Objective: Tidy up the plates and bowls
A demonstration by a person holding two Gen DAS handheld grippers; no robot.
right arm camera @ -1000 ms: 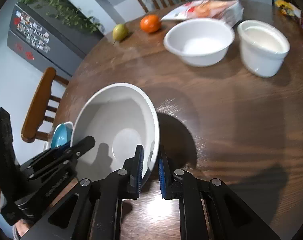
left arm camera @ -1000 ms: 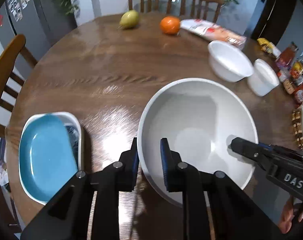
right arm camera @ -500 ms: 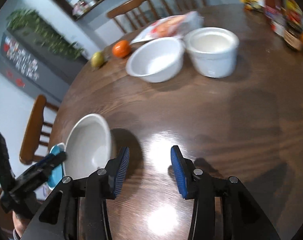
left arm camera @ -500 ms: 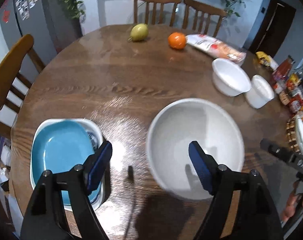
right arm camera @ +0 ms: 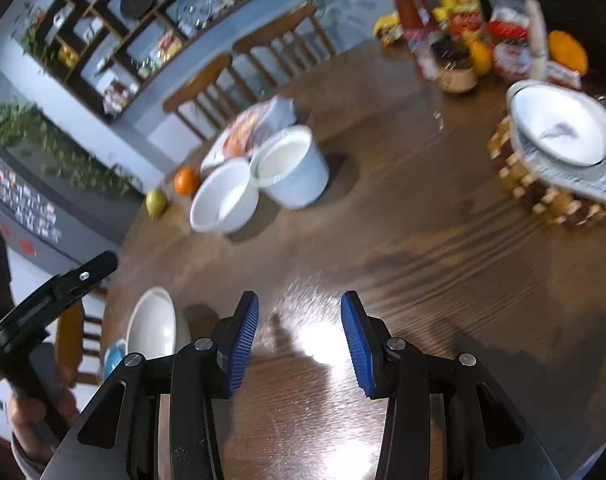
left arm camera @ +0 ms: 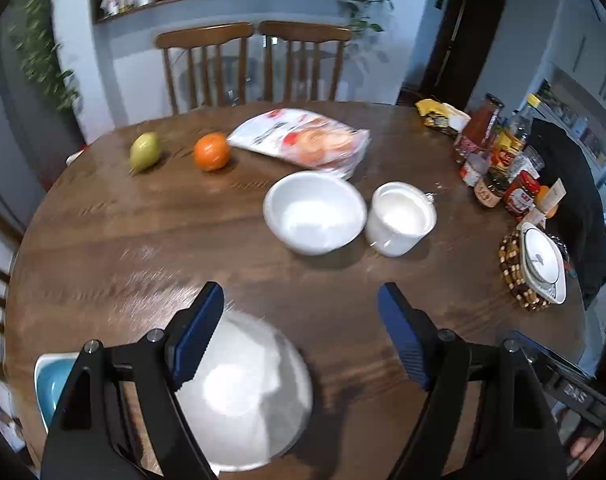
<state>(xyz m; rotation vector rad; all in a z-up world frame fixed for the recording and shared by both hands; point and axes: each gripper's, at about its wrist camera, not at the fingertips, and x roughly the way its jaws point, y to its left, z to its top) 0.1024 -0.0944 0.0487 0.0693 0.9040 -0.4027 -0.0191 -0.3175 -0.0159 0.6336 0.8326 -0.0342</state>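
Both grippers, left [left arm camera: 301, 332] and right [right arm camera: 299, 330], spread, empty; between pickups. Next: medium white bowl [left arm camera: 314, 212] at twelve o'clock, into big bowl [left arm camera: 243, 388].

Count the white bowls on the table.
3: a large bowl nearest the left gripper, a medium bowl mid-table, and a deep bowl touching its right side. Others may be hidden.

Big white bowl [left arm camera: 243, 392] blurred, partly behind left gripper [left arm camera: 301, 336] finger; blue plate [left arm camera: 49, 380] mostly hidden, cut by frame edge; jars [right arm camera: 459, 60] at table's far side too smeared to read labels
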